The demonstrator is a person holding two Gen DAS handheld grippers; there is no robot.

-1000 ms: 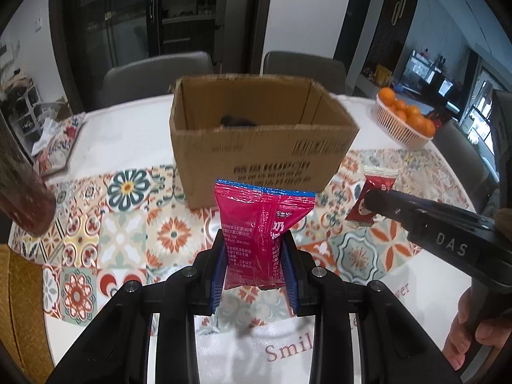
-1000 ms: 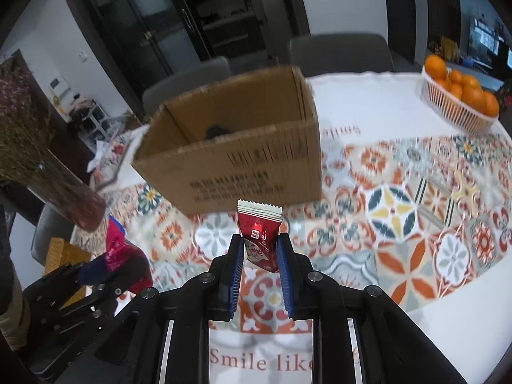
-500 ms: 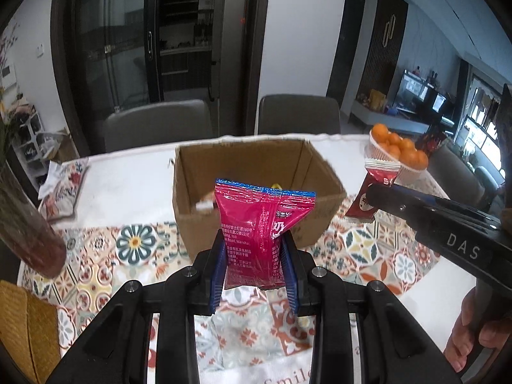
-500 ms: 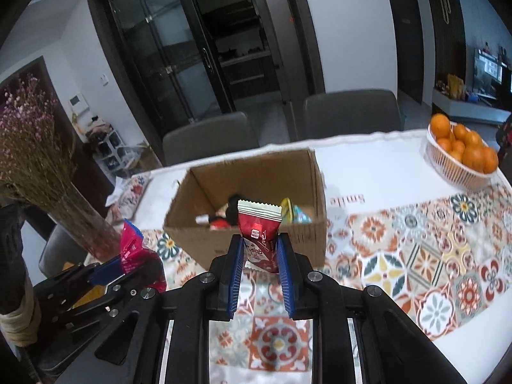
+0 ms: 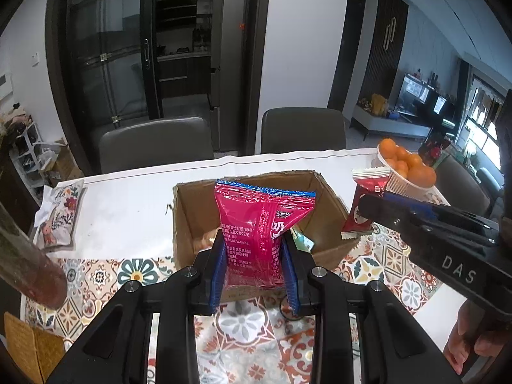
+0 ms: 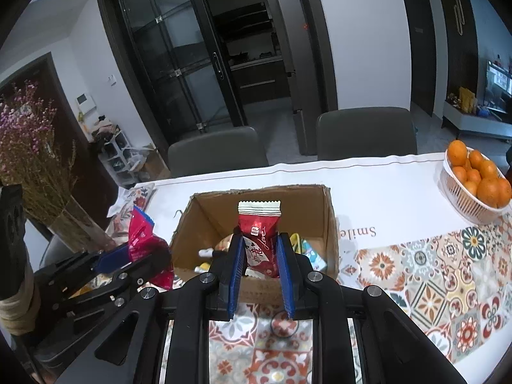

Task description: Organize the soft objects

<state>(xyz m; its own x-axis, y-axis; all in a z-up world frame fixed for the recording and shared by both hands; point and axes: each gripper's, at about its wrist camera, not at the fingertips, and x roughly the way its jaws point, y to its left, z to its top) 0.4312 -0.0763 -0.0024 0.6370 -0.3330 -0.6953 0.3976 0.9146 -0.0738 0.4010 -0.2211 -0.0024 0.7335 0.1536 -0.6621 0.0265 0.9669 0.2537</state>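
My left gripper (image 5: 254, 256) is shut on a pink snack bag (image 5: 262, 220), held upright above the near wall of an open cardboard box (image 5: 188, 211). My right gripper (image 6: 260, 257) is shut on a small dark red candy packet (image 6: 257, 233), also raised over the box (image 6: 329, 224). In the left wrist view the right gripper (image 5: 361, 208) shows at the right with the red packet (image 5: 364, 201). The right wrist view has the left gripper (image 6: 140, 256) with the pink bag (image 6: 144, 240) at the left. Several small packets lie inside the box.
A basket of oranges (image 6: 476, 182) stands at the back right of the patterned tablecloth (image 6: 432, 272). A glass vase of dried flowers (image 6: 48, 192) stands at the left, a floral pouch (image 5: 59, 214) near it. Two grey chairs (image 5: 156, 147) line the table's far side.
Both grippers have risen with their packets, so the views now look down into the box. The box's inside, hidden a second ago, now shows.
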